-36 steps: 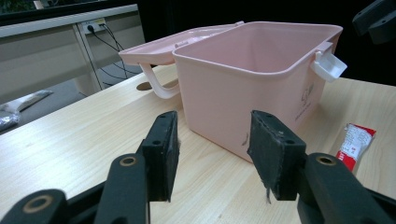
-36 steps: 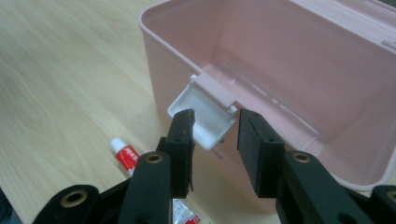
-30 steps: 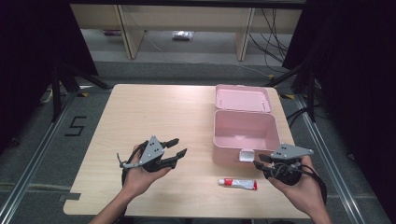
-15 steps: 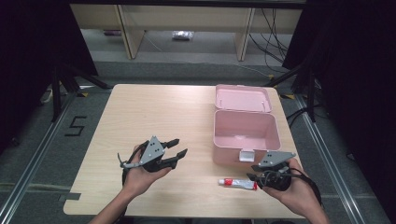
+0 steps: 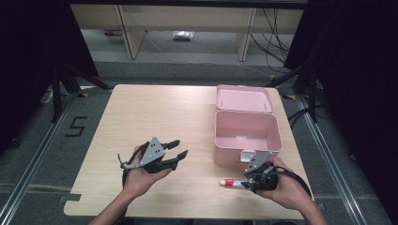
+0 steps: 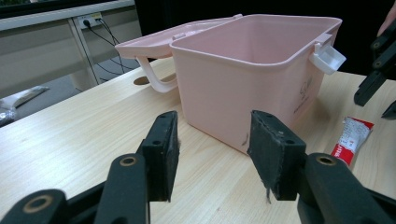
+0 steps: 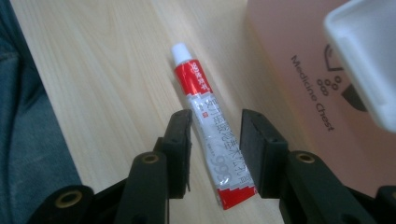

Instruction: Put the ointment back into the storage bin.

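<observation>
A red and white ointment tube lies flat on the wooden table just in front of the pink box. My right gripper is lowered over the tube, open, with one jaw on each side and small gaps to the tube. From the high view, the right gripper sits at the tube's right end. My left gripper hovers open and holds nothing, left of the open pink box. Its own view looks between the open left gripper at the box and the tube.
The box's lid lies folded back flat behind it, and a white latch juts from its front rim. The right gripper's black jaws hang beside that latch. The table's front edge runs close under both hands.
My right gripper has moved left and down from beside the box's front corner onto the tube, so that its jaws now stand around it. The left gripper has stayed put.
</observation>
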A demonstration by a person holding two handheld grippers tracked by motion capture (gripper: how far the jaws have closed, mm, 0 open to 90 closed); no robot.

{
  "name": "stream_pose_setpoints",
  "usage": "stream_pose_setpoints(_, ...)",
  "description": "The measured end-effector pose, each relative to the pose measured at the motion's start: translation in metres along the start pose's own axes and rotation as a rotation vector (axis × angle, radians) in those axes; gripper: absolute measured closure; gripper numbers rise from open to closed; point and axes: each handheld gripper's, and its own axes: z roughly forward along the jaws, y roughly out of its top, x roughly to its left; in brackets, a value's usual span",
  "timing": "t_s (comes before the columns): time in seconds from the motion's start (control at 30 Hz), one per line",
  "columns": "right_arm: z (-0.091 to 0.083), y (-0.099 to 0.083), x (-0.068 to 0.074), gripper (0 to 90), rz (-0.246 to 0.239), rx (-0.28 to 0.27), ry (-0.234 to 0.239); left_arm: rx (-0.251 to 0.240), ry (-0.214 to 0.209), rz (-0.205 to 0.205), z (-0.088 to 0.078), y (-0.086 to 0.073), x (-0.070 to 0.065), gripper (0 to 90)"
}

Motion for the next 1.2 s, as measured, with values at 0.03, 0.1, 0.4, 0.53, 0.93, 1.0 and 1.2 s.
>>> stream_pose_setpoints(0.03, 0.002, 0.001, 0.000, 64.3, -0.004, 0.019, 0.002, 0.000, 0.000, 0.000, 0.000, 0.000, 0.000, 52.1)
stream_pose_setpoints(0.1, 0.007, 0.003, -0.001, 63.7, -0.044, 0.044, 0.007, 0.003, -0.001, 0.002, 0.000, 0.000, 0.000, 52.1)
stream_pose_setpoints(0.4, 0.022, 0.010, -0.002, 63.1, -0.106, 0.121, 0.033, 0.014, -0.007, 0.003, 0.001, -0.003, -0.001, 52.5)
stream_pose_setpoints(0.53, 0.026, 0.014, -0.002, 63.4, -0.128, 0.144, 0.036, 0.010, -0.008, 0.001, 0.001, -0.003, -0.001, 52.5)
stream_pose_setpoints(0.93, 0.038, 0.024, -0.001, 63.5, -0.173, 0.216, 0.032, 0.013, -0.007, -0.002, 0.000, -0.005, 0.000, 52.4)
stream_pose_setpoints(1.0, 0.040, 0.025, 0.000, 63.5, -0.189, 0.249, 0.011, 0.012, -0.007, -0.005, 0.000, -0.005, -0.001, 52.4)
stream_pose_setpoints(1.2, 0.045, 0.029, 0.001, 63.9, -0.197, 0.294, 0.019, 0.011, -0.010, -0.004, 0.000, -0.006, -0.001, 52.4)
